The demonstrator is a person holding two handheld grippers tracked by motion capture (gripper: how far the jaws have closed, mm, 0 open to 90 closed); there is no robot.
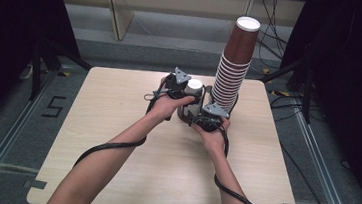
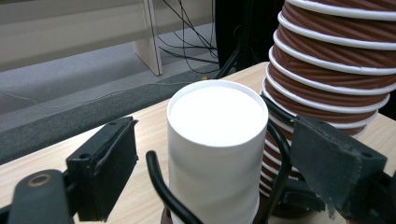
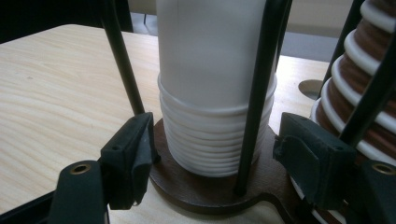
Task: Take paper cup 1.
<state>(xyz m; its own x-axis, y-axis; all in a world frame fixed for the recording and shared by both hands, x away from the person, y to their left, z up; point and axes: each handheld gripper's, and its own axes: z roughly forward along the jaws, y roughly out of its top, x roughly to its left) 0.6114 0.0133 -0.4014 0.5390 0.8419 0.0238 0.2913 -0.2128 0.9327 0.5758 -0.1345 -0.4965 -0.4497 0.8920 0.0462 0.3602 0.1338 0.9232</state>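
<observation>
**Both grippers stationed at white cup stack; no grip yet made**

The white cup stack (image 1: pixel 193 89) stands upside down in a dark wooden holder (image 3: pixel 205 186), fenced by thin black wire rods (image 3: pixel 254 93), at the far middle of the worktop (image 1: pixel 115 141). Just to its right rises a tall stack of brown cups (image 1: pixel 233 67), leaning slightly right.

The left gripper (image 2: pixel 210 154) is held high, its jaws spread wide either side of the topmost white cup and clear of it. This placement suits taking that cup off the pile. The right gripper (image 3: pixel 212 154) is held low at the base, jaws likewise released, one pad beside the holder's left edge, the other between the two stacks. Judged purpose: to steady the holder or lower cups while the top one is lifted.

Limits of observation: in the high view the hands and grey plates cover most of the holder. The brown stack's base is cut off in both gripper views. How many white cups are nested cannot be counted reliably. Whether the right pads touch the holder cannot be told.
</observation>
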